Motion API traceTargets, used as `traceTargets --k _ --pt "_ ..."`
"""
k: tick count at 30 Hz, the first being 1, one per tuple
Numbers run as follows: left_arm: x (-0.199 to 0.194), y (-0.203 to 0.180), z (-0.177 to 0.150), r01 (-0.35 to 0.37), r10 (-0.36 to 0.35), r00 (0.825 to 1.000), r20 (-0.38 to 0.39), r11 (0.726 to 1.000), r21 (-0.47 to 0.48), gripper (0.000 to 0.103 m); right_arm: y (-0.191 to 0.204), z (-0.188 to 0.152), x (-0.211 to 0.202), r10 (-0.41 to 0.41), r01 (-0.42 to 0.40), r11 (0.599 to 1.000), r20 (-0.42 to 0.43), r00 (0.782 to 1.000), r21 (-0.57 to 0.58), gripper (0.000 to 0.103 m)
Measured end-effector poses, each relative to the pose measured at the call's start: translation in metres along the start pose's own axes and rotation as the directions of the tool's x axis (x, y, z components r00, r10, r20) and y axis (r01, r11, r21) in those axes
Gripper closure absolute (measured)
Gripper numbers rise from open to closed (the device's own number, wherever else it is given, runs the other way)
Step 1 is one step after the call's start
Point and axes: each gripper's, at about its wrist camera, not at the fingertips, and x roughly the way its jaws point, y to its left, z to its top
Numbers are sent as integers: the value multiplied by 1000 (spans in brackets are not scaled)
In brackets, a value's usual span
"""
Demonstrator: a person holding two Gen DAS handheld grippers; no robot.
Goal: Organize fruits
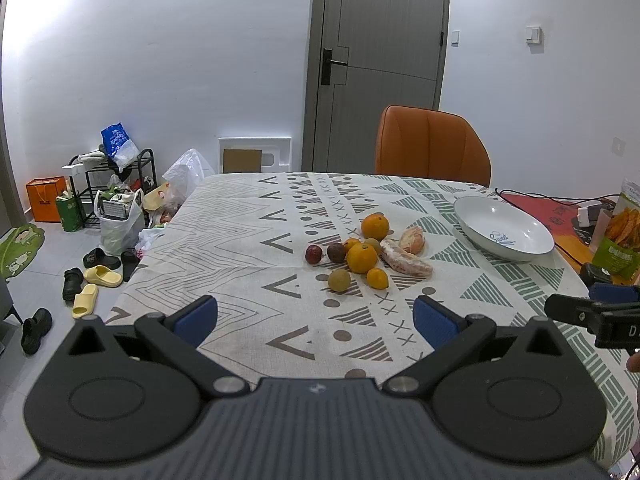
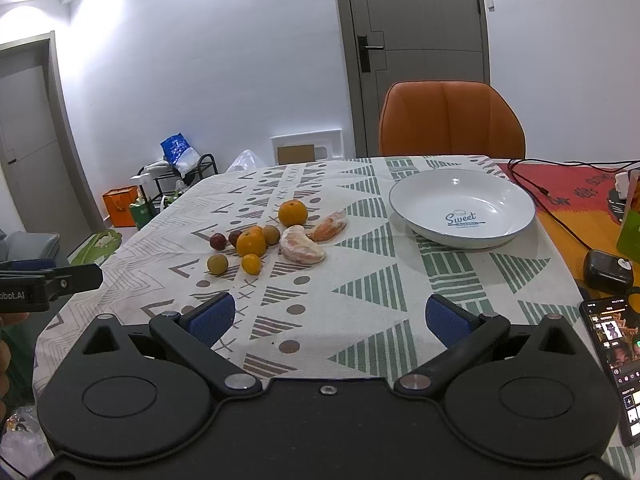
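Fruits, loose cluster, mid-bench; bowl empty.
Fruits left of white bowl; left gripper and right gripper jaws released, empty. Risk: round pieces roll if nudged.

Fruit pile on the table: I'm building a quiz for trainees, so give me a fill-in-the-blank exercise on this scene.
1. The white bowl holds ____ fruit.
2. The chair behind the table is ____ in colour.
3. Both the left tool and the right tool have their jaws ____.
4. The word printed inside the bowl reads ____.

Missing words: no; orange; open; Sweet
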Motion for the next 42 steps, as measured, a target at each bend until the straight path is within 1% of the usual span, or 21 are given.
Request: traceTargets --k 20,28,34,42 --pt "0 1 -1 -2 2 1000 1 1000 1 0 2 0 1 1 -1 1000 -2 1000 -5 0" --pt "4 6 0 0 0 1000 -11 1000 4 0 2 2 8 8 -8 1000 -14 1000 -11 0" --pt "15 5 3 -1 1 1000 -26 1000 17 0 -1 5 19 9 -9 1000 -26 1000 -8 0" --pt "33 5 9 8 -7 999 -46 1000 7 0 -5 13 37 15 -15 1000 -49 999 -11 0"
